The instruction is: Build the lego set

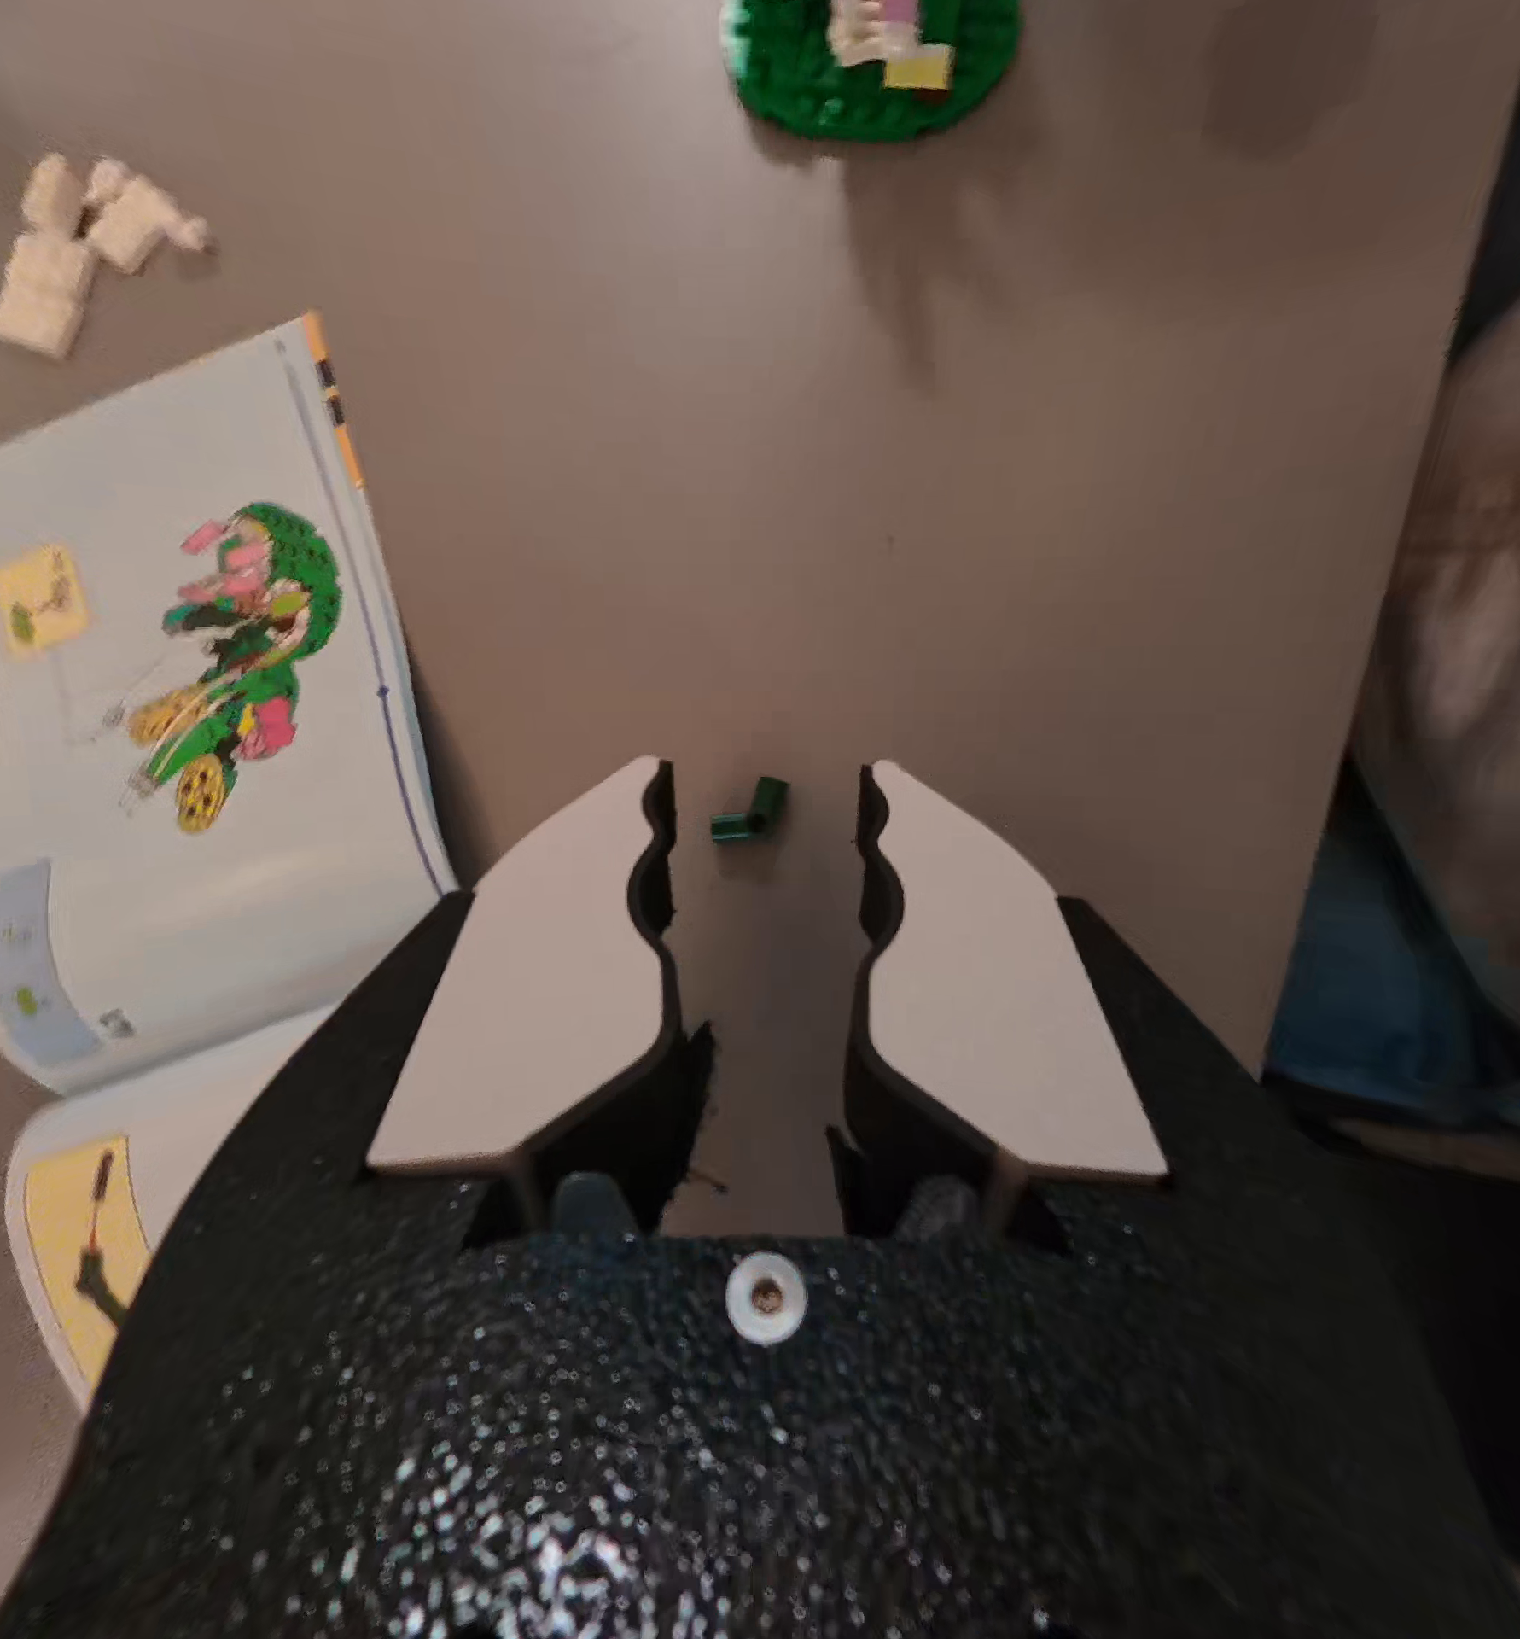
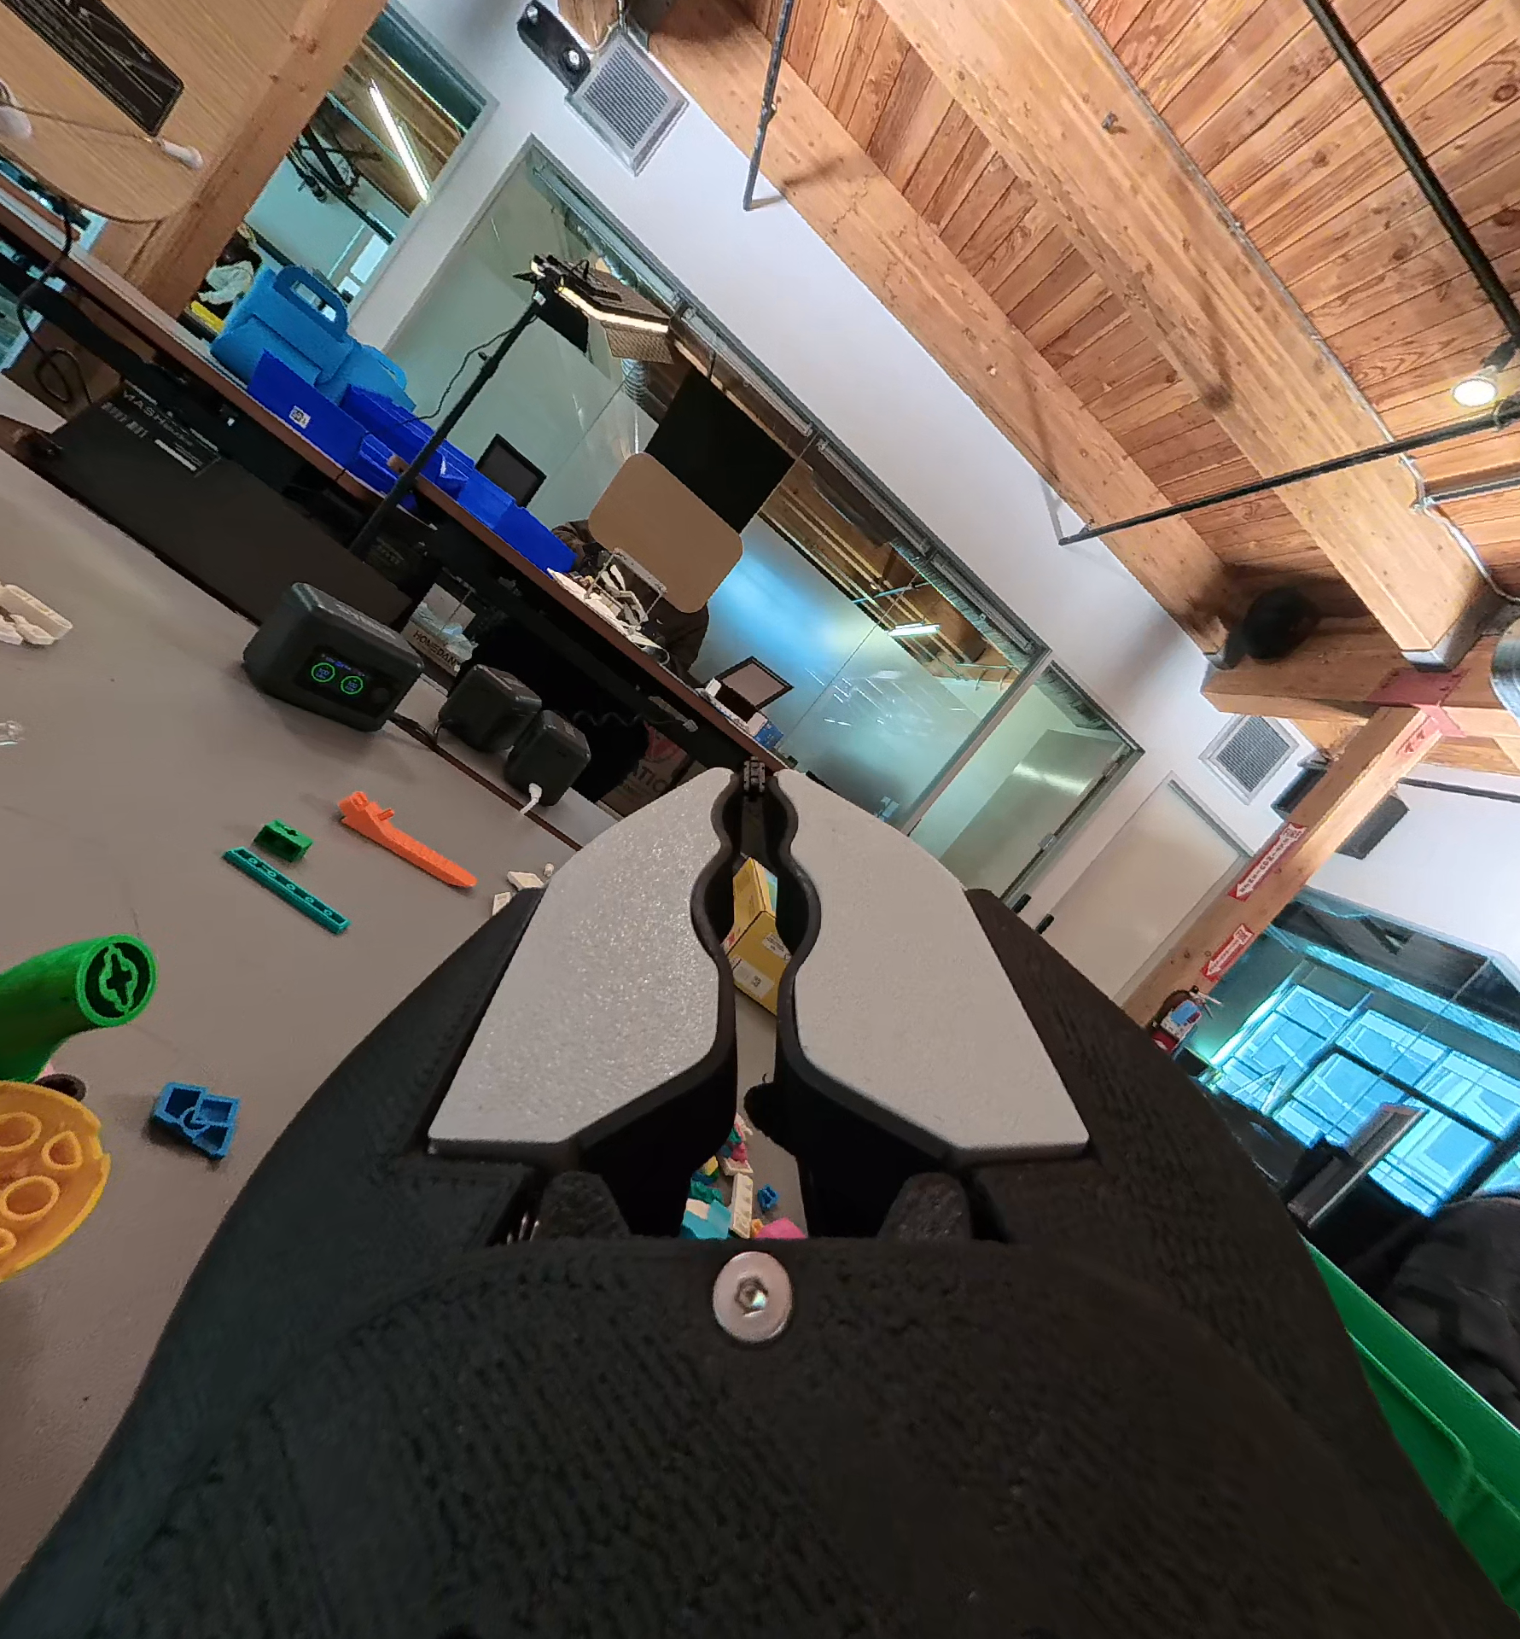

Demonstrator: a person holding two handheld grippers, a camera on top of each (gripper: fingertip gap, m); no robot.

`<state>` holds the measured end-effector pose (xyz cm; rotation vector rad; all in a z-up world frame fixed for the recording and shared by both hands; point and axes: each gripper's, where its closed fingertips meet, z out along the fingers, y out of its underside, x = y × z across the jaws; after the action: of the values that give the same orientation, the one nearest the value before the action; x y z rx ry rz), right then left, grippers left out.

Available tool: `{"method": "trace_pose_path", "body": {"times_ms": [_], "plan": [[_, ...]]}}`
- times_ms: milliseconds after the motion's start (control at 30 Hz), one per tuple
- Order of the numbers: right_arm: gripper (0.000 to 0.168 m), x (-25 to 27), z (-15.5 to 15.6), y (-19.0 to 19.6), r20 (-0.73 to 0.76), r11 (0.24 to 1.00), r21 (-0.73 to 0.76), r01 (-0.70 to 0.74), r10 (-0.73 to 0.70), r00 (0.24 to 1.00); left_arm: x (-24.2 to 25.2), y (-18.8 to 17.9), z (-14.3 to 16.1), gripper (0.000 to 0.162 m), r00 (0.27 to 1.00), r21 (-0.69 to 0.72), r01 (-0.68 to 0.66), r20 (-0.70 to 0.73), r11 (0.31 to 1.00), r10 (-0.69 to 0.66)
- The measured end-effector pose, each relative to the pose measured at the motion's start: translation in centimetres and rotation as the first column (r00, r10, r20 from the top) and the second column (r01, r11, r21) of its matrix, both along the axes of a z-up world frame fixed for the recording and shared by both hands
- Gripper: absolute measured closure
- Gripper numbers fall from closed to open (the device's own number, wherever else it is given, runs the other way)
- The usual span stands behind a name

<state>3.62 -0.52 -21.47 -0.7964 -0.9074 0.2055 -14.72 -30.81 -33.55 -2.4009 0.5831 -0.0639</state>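
Pick-up step. The left gripper [image 1: 765, 803], jaws apart and empty, hovers over a dark green elbow piece [image 1: 749, 818] on the grey table [image 1: 1004, 532]. The right gripper [image 2: 752, 780] pinches a tiny dark piece [image 2: 751, 782]. Next, probably: lower and close squarely.

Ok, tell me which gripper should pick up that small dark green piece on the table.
Left. The left gripper is open with the dark green piece lying between its fingertips. The right gripper is shut on a tiny dark piece and points away.
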Motion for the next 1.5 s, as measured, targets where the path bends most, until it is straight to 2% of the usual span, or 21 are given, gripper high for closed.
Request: {"method": "trace_pose_path", "body": {"times_ms": [100,200,333,500,767,867,1000,1133,1300,1500], "plan": [[0.166,0.0,0.0,0.0,0.000,1.000,-0.001,0.001,-0.001,1.000,0.3,-0.6,-0.5,0.127,0.991,-0.042,0.134,0.034,0.990,-0.133],[0.166,0.0,0.0,0.0,0.000,1.000,-0.001,0.001,-0.001,1.000,-0.8,-0.9,-1.5,0.127,0.985,-0.108,0.172,0.049,0.979,-0.167],[0.166,0.0,0.0,0.1,0.003,1.000,-0.002,0.000,0.000,1.000,-0.8,-0.6,-2.0,0.129,0.973,-0.117,0.229,0.053,0.966,-0.224],[0.166,0.0,0.0,0.0,0.004,1.000,-0.001,0.000,0.000,1.000,-0.6,-0.6,-3.1,0.130,0.959,-0.178,0.279,-0.005,0.944,-0.284],[0.166,0.0,0.0,0.0,0.005,1.000,0.001,-0.002,0.002,1.000,0.1,-2.1,-2.8,0.146,0.958,-0.204,0.285,0.015,0.937,-0.288],[0.166,0.0,0.0,0.0,0.006,1.000,0.001,-0.002,0.002,1.000,-0.2,-1.6,-2.8,0.144,0.962,-0.176,0.263,-0.031,0.948,-0.273],[0.166,-0.1,-0.1,0.0,0.012,1.000,-0.002,-0.002,0.002,1.000,-0.2,-1.3,-3.0,0.136,0.977,-0.182,0.210,-0.003,0.961,-0.214],[0.166,-0.1,-0.2,0.0,0.014,1.000,-0.002,-0.001,0.002,1.000,-0.4,-0.9,-2.6,0.139,0.986,-0.137,0.158,-0.027,0.978,-0.164],[0.166,-0.2,-0.2,0.0,0.017,1.000,-0.001,-0.003,0.003,1.000,-0.1,-1.4,-2.5,0.144,0.983,-0.131,0.175,-0.030,0.976,-0.181],[0.166,-0.2,-0.2,0.0,0.017,1.000,-0.003,-0.003,0.003,1.000,-0.3,-1.4,-2.3,0.140,0.984,-0.127,0.167,-0.043,0.978,-0.174]]}}
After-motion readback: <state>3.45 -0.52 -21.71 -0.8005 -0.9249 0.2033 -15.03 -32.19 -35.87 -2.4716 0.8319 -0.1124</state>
